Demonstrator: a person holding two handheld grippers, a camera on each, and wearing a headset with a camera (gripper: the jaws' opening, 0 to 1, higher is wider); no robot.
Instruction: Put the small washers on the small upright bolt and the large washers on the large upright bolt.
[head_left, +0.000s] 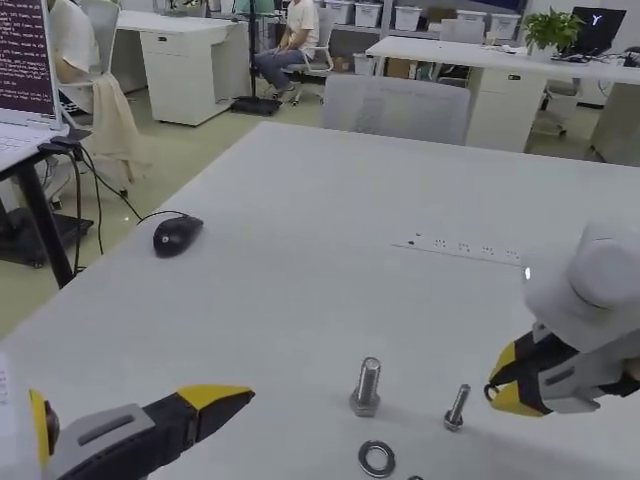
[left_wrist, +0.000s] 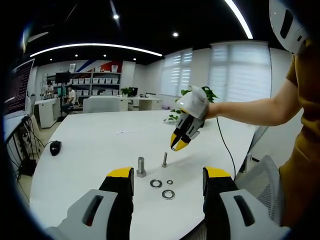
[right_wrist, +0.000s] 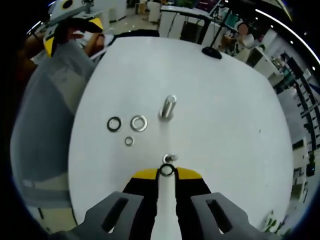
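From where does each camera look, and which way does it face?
Head view: from the person's head, down over the table; left gripper and right gripper at the bottom corners.
Left gripper view: low over the table, along its open jaws toward the small bolt; the person's arm shows.
Right gripper view: from above, down onto the small bolt; its jaws hold a small washer.
All share the large bolt.

Table, large bolt, small bolt, washers, mouse

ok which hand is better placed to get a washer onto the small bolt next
Right. The right tongs are shut on a small washer, close to the small bolt. The left tongs are open, empty, and back from both bolts.
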